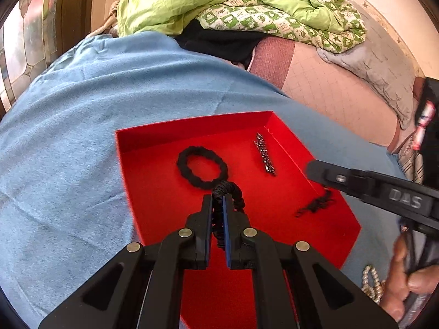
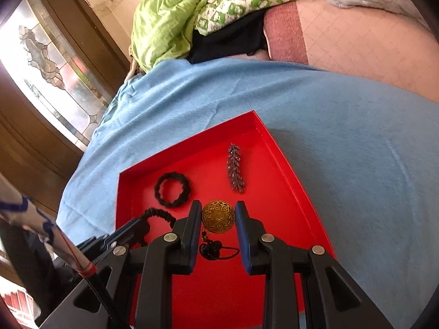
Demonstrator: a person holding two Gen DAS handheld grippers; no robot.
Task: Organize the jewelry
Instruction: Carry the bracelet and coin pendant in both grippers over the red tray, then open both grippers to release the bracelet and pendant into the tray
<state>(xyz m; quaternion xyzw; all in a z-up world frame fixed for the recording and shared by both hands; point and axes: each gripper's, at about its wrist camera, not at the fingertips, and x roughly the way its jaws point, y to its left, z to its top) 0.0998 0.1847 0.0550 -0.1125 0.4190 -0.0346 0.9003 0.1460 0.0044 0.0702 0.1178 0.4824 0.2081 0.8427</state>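
Jewelry lies gathered in a shallow red box set on a light blue blanket. Left gripper is clenched on a black coiled hair tie, its jaws nearly together with the cord pinched between the blue-edged fingers and a loop bulging out just past the tips. Directly ahead of those tips, and touching or nearly touching the held loop, a black scrunchie lies flat on the box floor as an open ring. Farther ahead and to the right of the jaws, close to the box's far right wall, rests a dark beaded hair clip. Right gripper hangs over the same box with its jaws released, spread either side of a round brass pendant that sits between the tips without either finger visibly touching it; the pendant's black knotted cord trails back between the fingers. From the right wrist camera the scrunchie is ahead and left of the jaws, the clip straight ahead, and the left gripper's tip comes in low at the left with the coiled tie curling from it. Beside the box, near the person's hand, a string of pearls lies on the blanket (only partly in view). Beyond the blanket sits a rumpled green comforter.
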